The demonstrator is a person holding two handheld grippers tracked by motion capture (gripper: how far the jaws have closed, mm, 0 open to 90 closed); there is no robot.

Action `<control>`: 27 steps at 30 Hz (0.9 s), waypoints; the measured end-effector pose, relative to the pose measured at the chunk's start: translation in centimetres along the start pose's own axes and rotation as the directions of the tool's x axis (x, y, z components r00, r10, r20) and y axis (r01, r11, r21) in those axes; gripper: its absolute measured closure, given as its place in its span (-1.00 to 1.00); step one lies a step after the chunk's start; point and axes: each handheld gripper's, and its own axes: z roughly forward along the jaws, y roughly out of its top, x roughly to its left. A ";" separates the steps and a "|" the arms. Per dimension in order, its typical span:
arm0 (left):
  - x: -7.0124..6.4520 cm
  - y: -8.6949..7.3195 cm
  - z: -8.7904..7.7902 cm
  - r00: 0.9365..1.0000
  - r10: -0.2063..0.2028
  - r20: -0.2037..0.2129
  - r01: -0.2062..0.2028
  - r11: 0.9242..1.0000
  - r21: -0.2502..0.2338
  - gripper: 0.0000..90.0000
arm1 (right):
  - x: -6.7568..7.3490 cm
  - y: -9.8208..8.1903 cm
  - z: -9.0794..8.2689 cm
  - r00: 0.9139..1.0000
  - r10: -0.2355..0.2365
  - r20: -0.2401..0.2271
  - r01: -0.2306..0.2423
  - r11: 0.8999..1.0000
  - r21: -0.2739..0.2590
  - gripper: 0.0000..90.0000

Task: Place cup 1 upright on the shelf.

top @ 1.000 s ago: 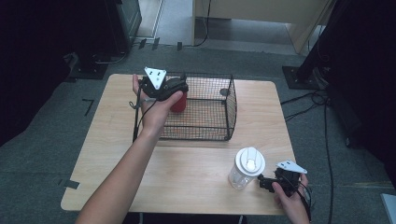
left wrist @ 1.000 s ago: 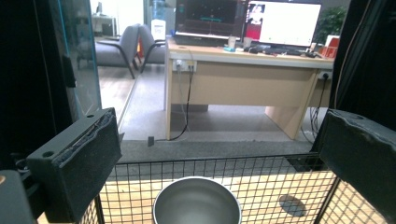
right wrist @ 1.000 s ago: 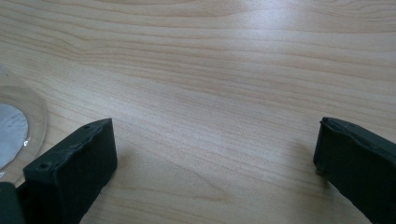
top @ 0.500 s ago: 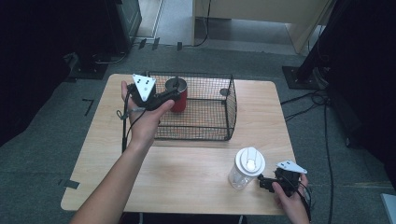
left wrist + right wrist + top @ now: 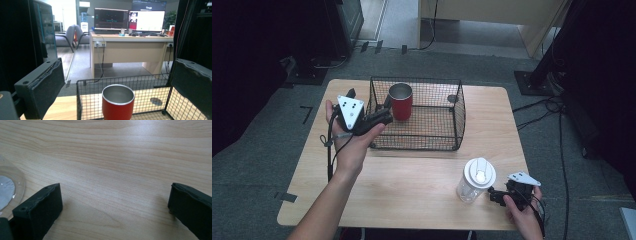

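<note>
Red cup [image 5: 401,101] stands upright in the wire basket's [image 5: 432,146] far-left corner. Left gripper [image 5: 382,116], jaws apart and empty, has drawn back left outside the rim since a second ago: placement judged complete. Right gripper [image 5: 495,195], jaws apart, rests beside the lidded tumbler [image 5: 475,180].

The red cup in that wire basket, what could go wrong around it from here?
The left hand-held gripper, jaws open, sits right at the basket wall beside the red cup; a careless move might snag the wire or tip the cup. The right hand-held gripper rests near the lidded plastic cup and could nudge it over.
</note>
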 end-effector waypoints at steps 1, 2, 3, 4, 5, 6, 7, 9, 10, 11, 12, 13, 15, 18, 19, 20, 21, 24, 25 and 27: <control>0.2 -0.1 -0.4 1.000 -0.006 0.002 0.006 1.000 0.002 -1.00 | 0.0 0.0 0.0 1.000 0.000 0.000 0.000 1.000 0.000 -1.00; 0.4 -0.3 -0.7 1.000 -0.009 0.004 0.009 1.000 0.002 -1.00 | 0.0 0.0 0.0 1.000 0.000 0.000 0.000 1.000 0.000 -1.00; 0.6 -0.5 -1.1 1.000 -0.005 0.001 0.005 1.000 0.002 -1.00 | 0.0 0.0 0.0 1.000 0.000 0.000 0.000 1.000 0.000 -1.00; 0.8 -0.6 -1.4 1.000 -0.005 -0.001 0.005 1.000 0.004 -1.00 | 0.0 0.0 0.0 1.000 0.000 0.000 0.000 1.000 0.001 -1.00; 1.0 -0.8 -1.7 1.000 -0.011 0.001 0.011 1.000 0.005 -1.00 | 0.0 0.0 0.0 1.000 0.000 0.000 0.000 1.000 0.001 -1.00; 1.2 -0.9 -2.0 1.000 -0.009 0.001 0.009 1.000 0.009 -1.00 | 0.0 0.0 0.0 1.000 0.000 0.000 0.000 1.000 0.001 -1.00; 1.4 -1.1 -2.4 1.000 -0.005 -0.001 0.005 1.000 0.016 -1.00 | 0.0 0.0 0.0 1.000 0.001 0.000 -0.001 1.000 0.001 -1.00; 1.8 -1.6 -2.9 1.000 0.004 -0.007 -0.003 1.000 0.024 -1.00 | 0.0 0.0 0.0 1.000 0.001 0.000 -0.001 1.000 0.000 -1.00; 2.0 -1.9 -3.1 1.000 0.003 -0.008 -0.003 1.000 0.031 -1.00 | 0.0 0.0 0.0 1.000 0.001 0.000 -0.001 1.000 0.000 -1.00; 2.2 -2.1 -3.3 1.000 0.001 -0.010 -0.001 0.999 0.035 -1.00 | 0.0 0.0 0.0 1.000 0.000 0.001 0.000 1.000 0.000 -1.00; 2.5 -2.4 -3.6 1.000 0.007 -0.015 -0.006 0.999 0.040 -1.00 | 0.0 0.0 0.0 1.000 0.000 0.000 0.000 1.000 0.000 -1.00; 2.7 -2.8 -3.8 1.000 0.006 -0.020 -0.005 0.999 0.045 -1.00 | 0.0 0.0 0.0 1.000 0.001 0.001 -0.001 1.000 -0.001 -1.00; 3.2 -3.4 -4.2 1.000 0.004 -0.026 -0.002 0.998 0.062 -1.00 | 0.0 0.0 0.0 1.000 0.000 0.001 0.000 1.000 0.000 -1.00; 3.9 -4.4 -4.7 0.999 0.002 -0.039 0.001 0.997 0.081 -1.00 | 0.0 0.0 0.0 1.000 0.001 0.001 -0.001 1.000 0.000 -1.00; 4.1 -4.6 -4.9 0.999 0.003 -0.041 0.001 0.996 0.087 -1.00 | 0.0 0.0 0.0 1.000 0.000 0.001 0.000 1.000 0.000 -1.00; 4.4 -5.0 -5.1 0.999 0.006 -0.050 -0.001 0.996 0.092 -1.00 | 0.0 0.0 0.0 1.000 0.000 0.000 0.000 1.000 0.000 -1.00; 4.5 -5.2 -5.3 0.998 0.005 -0.055 0.000 0.996 0.094 -1.00 | 0.0 0.0 0.0 1.000 0.002 0.001 -0.002 1.000 0.000 -1.00; 5.3 -6.2 -5.7 0.998 0.008 -0.060 -0.001 0.993 0.120 -1.00 | 0.0 0.0 0.0 1.000 0.002 0.001 -0.002 1.000 0.000 -1.00; 5.6 -6.6 -5.8 0.998 0.011 -0.065 -0.002 0.992 0.128 -1.00 | 0.0 0.0 0.0 1.000 0.002 0.001 -0.002 1.000 0.000 -1.00; 6.2 -7.3 -6.1 0.997 0.006 -0.077 0.005 0.990 0.143 -1.00 | 0.0 0.0 0.0 1.000 0.000 0.000 0.000 1.000 -0.001 -1.00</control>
